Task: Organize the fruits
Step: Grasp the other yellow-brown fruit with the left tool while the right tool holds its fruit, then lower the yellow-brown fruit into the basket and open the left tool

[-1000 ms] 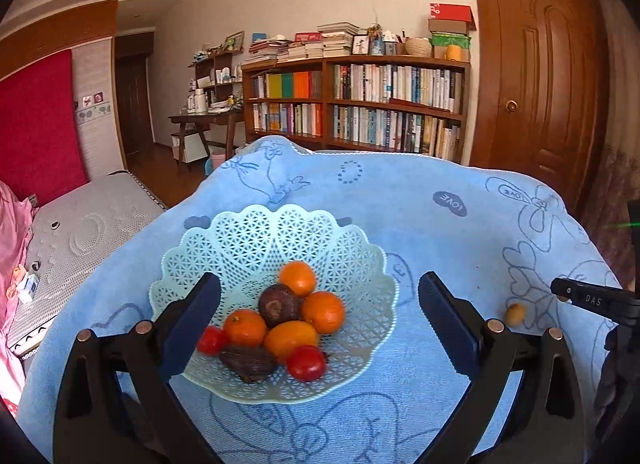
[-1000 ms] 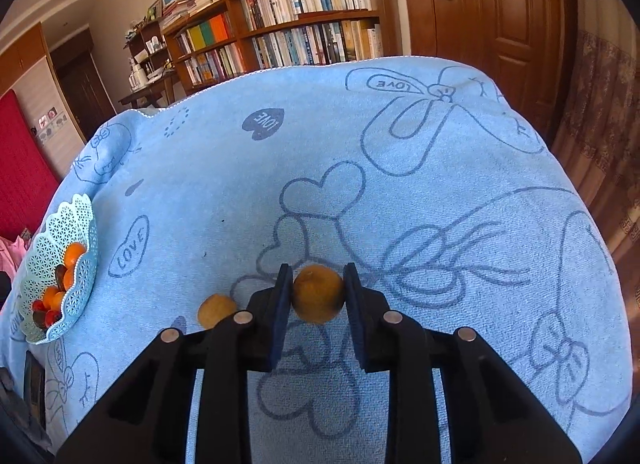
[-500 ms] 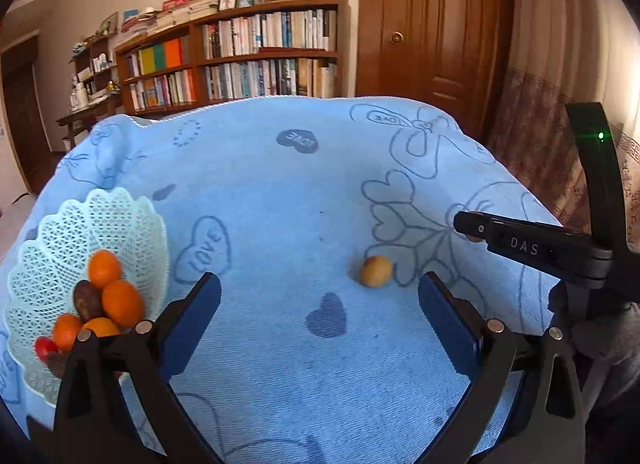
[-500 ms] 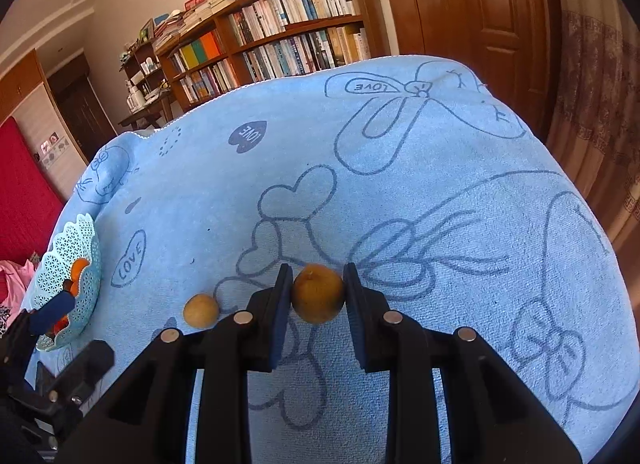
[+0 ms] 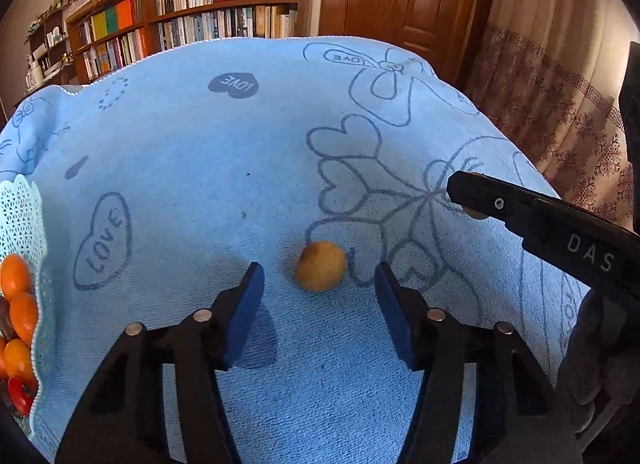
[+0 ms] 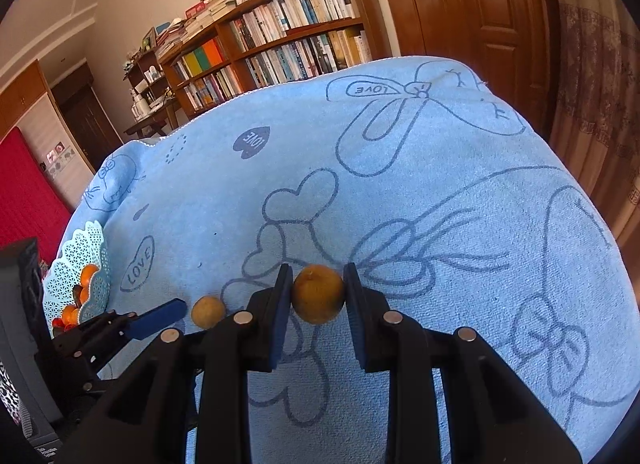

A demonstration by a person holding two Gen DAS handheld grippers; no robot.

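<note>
A small yellow-brown fruit (image 5: 320,271) lies on the blue towel, just ahead of my open left gripper (image 5: 320,276) and between its fingertip lines. The same fruit (image 6: 207,311) shows in the right wrist view beside the left gripper's blue pad (image 6: 158,319). My right gripper (image 6: 316,284) is shut on a larger yellow-brown round fruit (image 6: 318,294), held a little above the towel. A pale lattice fruit bowl (image 5: 24,220) at the left edge holds oranges (image 5: 16,276), small red fruits and a dark fruit; the bowl (image 6: 86,264) also appears far left in the right wrist view.
The blue towel (image 5: 200,136) with heart and bow drawings covers the whole surface and drops off at its far edge. Behind stand bookshelves (image 6: 280,44) and a wooden door (image 6: 472,4). The right gripper's black body (image 5: 560,232) crosses the right side of the left wrist view.
My left gripper swung right from over the bowl and closed in on the small fruit, which now sits between its fingertips. My right gripper kept its hold on the larger fruit and drifted slightly.
</note>
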